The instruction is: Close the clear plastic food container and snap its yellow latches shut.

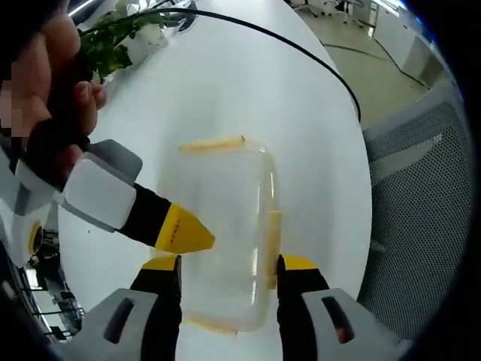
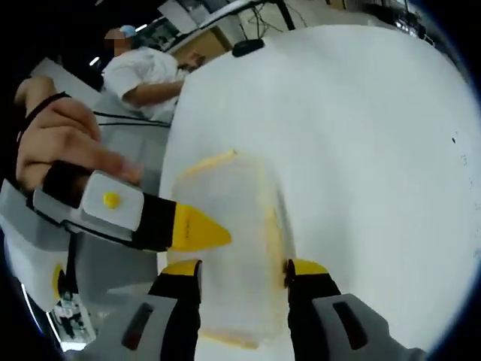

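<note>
Yellow-tipped black jaws of the left tool (image 1: 228,263) stand apart, released, either side of the clear plastic container (image 1: 225,233), a rounded, frosted-looking box with pale yellow latches (image 1: 213,143) lying on the smooth white tabletop (image 1: 248,83). The right tool (image 2: 242,268) likewise straddles it, spread wide. Nearby lie a black cable (image 1: 301,53), green leaves (image 1: 113,37) and a grey mesh chair (image 1: 421,203).

This looks like an office or lab workroom. A broad white tabletop (image 1: 248,90) carries a black cable (image 1: 301,49) and a leafy plant (image 1: 120,37), and a grey mesh office chair (image 1: 421,203) stands beside it on a bare floor (image 1: 368,45). In the right gripper view, a person in a white shirt (image 2: 143,75) sits among more desks and equipment.
</note>
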Tool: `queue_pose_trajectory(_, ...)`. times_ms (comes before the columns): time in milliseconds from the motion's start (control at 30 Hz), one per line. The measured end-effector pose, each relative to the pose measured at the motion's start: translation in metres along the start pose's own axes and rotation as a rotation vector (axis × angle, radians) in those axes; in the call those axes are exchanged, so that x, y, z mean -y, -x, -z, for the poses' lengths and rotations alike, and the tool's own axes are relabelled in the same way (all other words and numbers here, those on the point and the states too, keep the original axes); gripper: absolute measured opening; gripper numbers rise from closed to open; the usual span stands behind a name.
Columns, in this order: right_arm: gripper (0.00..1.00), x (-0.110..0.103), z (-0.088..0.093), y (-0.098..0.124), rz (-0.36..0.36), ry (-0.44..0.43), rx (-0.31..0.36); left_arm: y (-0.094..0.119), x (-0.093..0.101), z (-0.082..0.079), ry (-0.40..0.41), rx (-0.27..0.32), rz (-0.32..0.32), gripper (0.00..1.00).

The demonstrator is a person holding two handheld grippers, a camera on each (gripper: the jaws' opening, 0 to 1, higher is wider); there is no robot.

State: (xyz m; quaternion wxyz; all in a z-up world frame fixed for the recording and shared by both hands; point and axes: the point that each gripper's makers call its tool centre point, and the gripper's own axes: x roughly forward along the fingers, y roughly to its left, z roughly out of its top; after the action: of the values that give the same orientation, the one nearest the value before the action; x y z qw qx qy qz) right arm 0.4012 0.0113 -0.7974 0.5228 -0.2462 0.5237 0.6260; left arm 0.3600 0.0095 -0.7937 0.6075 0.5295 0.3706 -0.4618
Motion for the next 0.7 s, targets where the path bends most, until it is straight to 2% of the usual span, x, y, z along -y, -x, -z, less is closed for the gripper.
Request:
queue_pose_trajectory(133,0.45,-0.002,0.002,0.003,0.045,0.045,0.010,0.001,-0.001,0.001,-0.012,-0.006,0.016,0.50)
queue_pose_trajectory(267,0.49,-0.006,0.004,0.005,0.064,0.067,0.012,0.004,-0.001,0.003,-0.023,0.015,0.055,0.51)
queue_pose_trajectory(367,0.51,-0.007,0.004,0.008,0.073,0.063,0.022,0.003,0.001,0.005,-0.081,0.011,0.061,0.51)
queue_pose_trajectory(400,0.52,-0.007,0.005,0.008,0.080,0.065,0.018,0.003,0.002,0.007,-0.123,0.000,0.062,0.52)
queue_pose_trajectory(567,0.56,-0.011,0.007,0.008,0.098,0.090,0.013,0.002,0.006,0.007,-0.127,-0.008,0.067,0.59)
queue_pose_trajectory(700,0.59,-0.012,0.006,0.008,0.110,0.091,0.024,-0.001,0.002,0.014,-0.119,-0.028,0.062,0.70)
